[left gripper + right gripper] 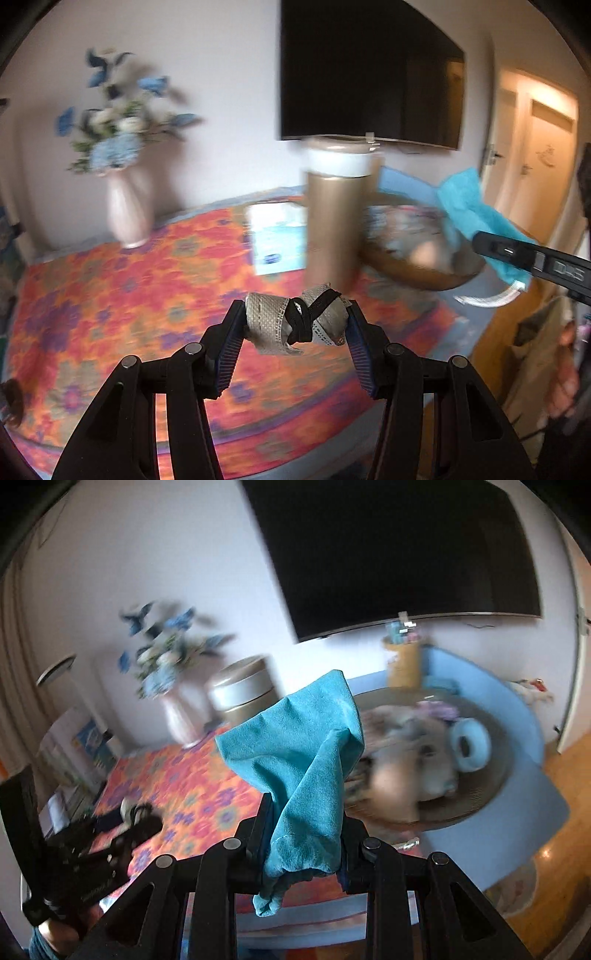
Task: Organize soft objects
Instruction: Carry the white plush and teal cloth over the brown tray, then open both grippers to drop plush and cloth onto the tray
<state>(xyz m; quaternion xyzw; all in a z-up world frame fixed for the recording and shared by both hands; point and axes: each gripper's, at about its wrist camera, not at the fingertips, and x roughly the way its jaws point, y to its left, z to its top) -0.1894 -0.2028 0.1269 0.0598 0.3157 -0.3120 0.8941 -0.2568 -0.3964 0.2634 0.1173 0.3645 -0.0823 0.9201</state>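
Note:
My left gripper (pixel 295 325) is shut on a rolled beige fabric bundle (pixel 273 325) tied with a black band, held above the floral tablecloth (pixel 110 295). My right gripper (pixel 304 834) is shut on a teal cloth (pixel 306 746) that stands up and drapes between the fingers. In the left wrist view the teal cloth (pixel 469 206) and right gripper (pixel 532 258) hang over a round brown basket (pixel 424 273) of soft items. The basket (pixel 480 805) holds pale soft things and a blue ring-shaped item (pixel 469 749). The left gripper (pixel 110 849) shows at lower left in the right wrist view.
A pink vase of blue flowers (pixel 129 206) stands at the table's back left. A tall gold and white canister (pixel 336 210) and a tissue pack (pixel 277 240) stand mid-table. A dark TV (pixel 369 70) hangs on the wall. A yellow cup (pixel 402 664) stands behind the basket.

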